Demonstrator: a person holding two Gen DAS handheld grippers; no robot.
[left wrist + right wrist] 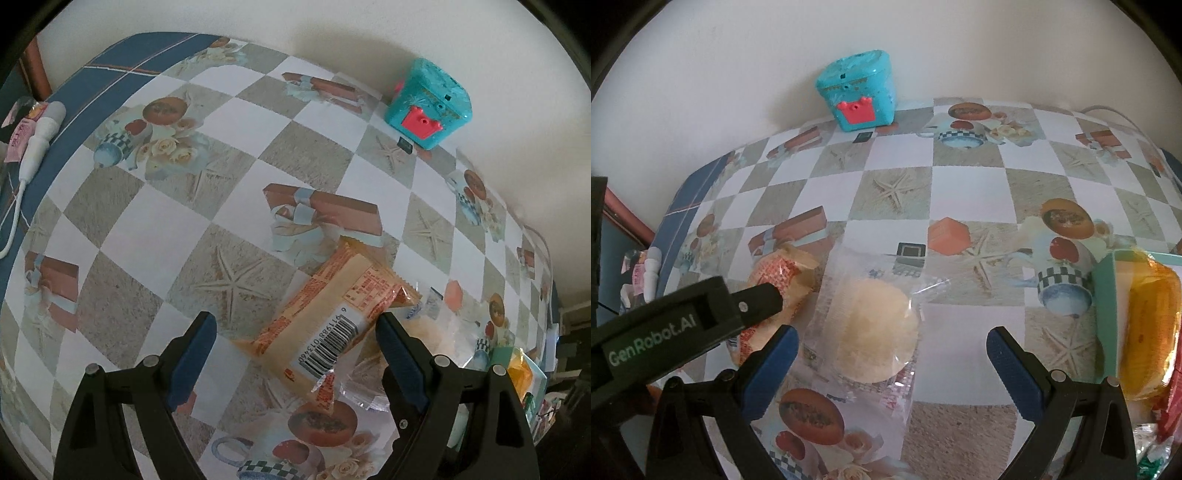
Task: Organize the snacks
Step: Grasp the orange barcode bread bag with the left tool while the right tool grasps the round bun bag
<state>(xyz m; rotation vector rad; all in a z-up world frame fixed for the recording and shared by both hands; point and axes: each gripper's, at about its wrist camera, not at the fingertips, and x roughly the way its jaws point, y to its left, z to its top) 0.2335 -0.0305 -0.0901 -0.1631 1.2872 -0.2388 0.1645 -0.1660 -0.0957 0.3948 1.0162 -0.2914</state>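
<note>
- The left gripper (295, 328) has its blue-padded jaws spread wide over an orange-and-cream snack packet (332, 306) that lies flat on the table (159, 221); the right-hand pad sits just beside the packet's edge, the other pad well clear of it, so nothing is clamped.
- That packet lies seam side up: a white barcode panel with digits reading roughly "6 911988 01346" (the last figures curl out of sight), and a block of small orange print too fine to read.
- The right gripper (892, 343) is likewise wide open and holds nothing; between its fingers, on the cloth, rests a clear plastic wrapper with a pale round cracker (875, 328) inside.
- Some red lettering shows on the lower end of that clear wrapper, but it is too blurred to make out.
- From the right wrist view, the body of the left gripper crosses the lower left corner, and its side plainly reads "GenRobot.AI" in light letters on black.
- At the right edge stands a mint-green box (1106, 306) with a yellow-orange wrapped snack (1152, 328) in it.
- Against the far wall sits a teal toy box (858, 94) with a pink crown-shaped clasp, and a small black card (862, 137) lies just in front of it.
- The tablecloth is a checked print of starfish, gift boxes and teacups (busy enough to hide things).
- Off the table's left edge lies a white corded device (40, 136) beside a pink packet (20, 136), its print unreadable.
</note>
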